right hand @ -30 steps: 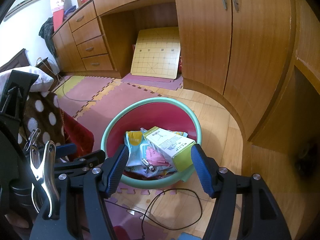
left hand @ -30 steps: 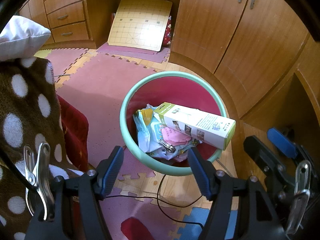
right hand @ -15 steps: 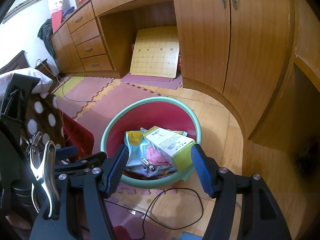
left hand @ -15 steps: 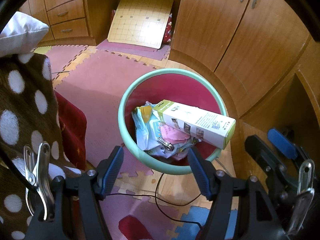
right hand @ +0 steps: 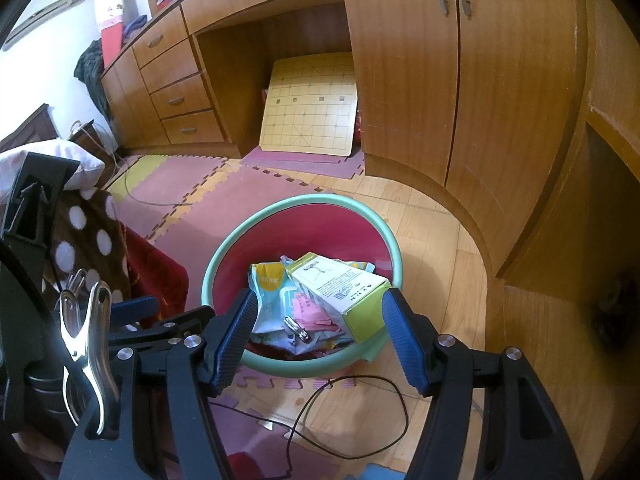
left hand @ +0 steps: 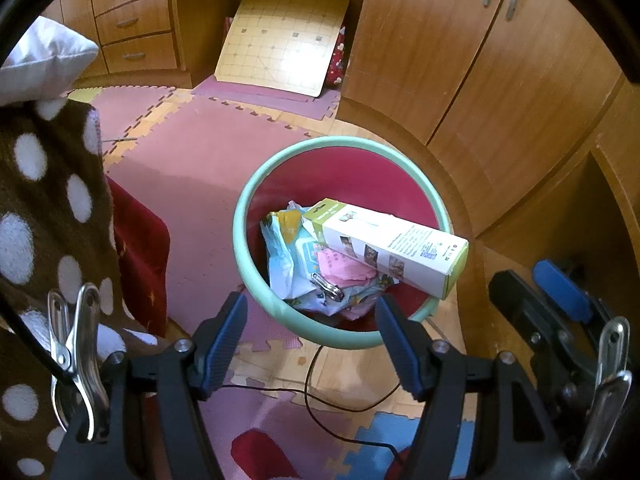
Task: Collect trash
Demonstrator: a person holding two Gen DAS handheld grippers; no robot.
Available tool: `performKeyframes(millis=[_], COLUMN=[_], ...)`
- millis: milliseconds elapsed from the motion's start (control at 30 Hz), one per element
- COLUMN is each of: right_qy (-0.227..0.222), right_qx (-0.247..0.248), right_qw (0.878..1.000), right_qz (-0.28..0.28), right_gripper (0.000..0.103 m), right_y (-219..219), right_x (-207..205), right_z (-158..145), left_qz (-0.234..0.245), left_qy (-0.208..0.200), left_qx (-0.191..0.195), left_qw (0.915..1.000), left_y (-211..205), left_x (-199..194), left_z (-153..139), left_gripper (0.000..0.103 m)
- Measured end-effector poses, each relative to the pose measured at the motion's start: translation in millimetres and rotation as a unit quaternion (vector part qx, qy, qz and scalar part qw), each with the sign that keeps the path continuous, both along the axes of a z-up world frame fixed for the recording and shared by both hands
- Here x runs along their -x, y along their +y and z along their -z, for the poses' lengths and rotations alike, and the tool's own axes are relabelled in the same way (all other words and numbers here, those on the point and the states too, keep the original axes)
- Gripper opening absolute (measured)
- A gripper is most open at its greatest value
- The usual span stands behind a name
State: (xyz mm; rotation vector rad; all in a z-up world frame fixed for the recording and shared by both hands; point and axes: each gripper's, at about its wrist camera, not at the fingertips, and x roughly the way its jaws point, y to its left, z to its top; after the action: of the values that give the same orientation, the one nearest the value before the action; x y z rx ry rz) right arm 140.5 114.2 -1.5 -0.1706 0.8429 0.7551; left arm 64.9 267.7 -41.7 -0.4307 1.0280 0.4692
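Both grippers, left (left hand: 310,336) and right (right hand: 316,336), hang spread and empty above the bin (left hand: 256,280) (carton (left hand: 388,248) inside).

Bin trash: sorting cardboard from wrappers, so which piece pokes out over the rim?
The long white-and-green box; its end overhangs the bin rim, while the wrappers lie inside.
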Motion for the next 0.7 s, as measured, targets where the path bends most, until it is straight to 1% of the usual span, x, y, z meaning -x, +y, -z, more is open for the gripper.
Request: performKeyframes(millis=[700], right_qy=[0.000], right_qx=[0.000], right_qw=[1.000], right_qz=[-0.002], right_gripper=[0.067], right_y=[-1.4], right_x=[-2.2], right_z=[0.7], left_qz=[0.001], left_qy=[0.001], left_qx=[0.005], left_qw=[1.0000], left_y=[-0.5], left_x=[-1.1], left_z=[-0.8], left_gripper=[0.070])
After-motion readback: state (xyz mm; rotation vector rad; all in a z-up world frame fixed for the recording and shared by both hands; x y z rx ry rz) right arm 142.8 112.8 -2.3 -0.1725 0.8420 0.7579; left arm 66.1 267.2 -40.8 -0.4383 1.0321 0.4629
